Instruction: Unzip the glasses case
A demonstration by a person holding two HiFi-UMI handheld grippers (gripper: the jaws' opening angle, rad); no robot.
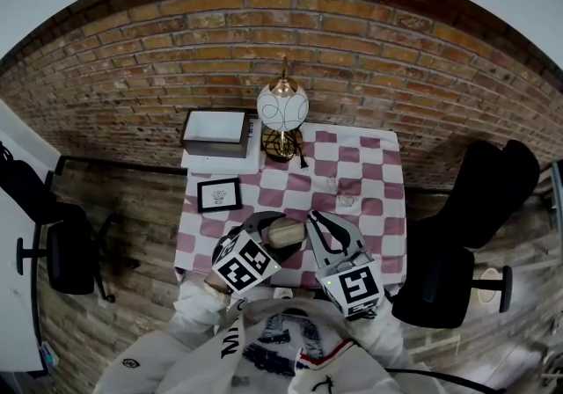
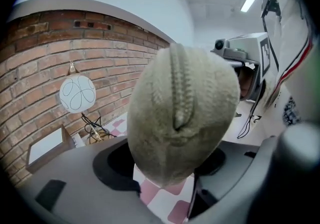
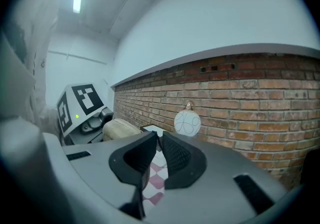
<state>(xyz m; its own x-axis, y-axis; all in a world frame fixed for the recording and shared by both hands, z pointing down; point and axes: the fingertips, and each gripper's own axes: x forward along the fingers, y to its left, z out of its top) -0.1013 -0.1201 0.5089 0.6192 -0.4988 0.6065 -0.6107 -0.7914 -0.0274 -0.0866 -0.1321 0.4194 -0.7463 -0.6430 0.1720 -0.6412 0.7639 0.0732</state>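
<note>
Gripping case (image 2: pixel 182 118) in left gripper (image 1: pixel 264 223) jaws over table (image 1: pixel 369 174); holding right gripper (image 3: pixel 159 140) jaws closed, empty, just right of it.

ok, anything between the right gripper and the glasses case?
Nothing visible. The left gripper is shut on the glasses case. The right gripper, shut and empty, sits close beside it, and no object shows between them.

Left tongs (image 2: pixel 167 165) clamped on the glasses case (image 2: pixel 182 113), angled down; right tongs (image 3: pixel 159 155) pinched shut alongside.
</note>
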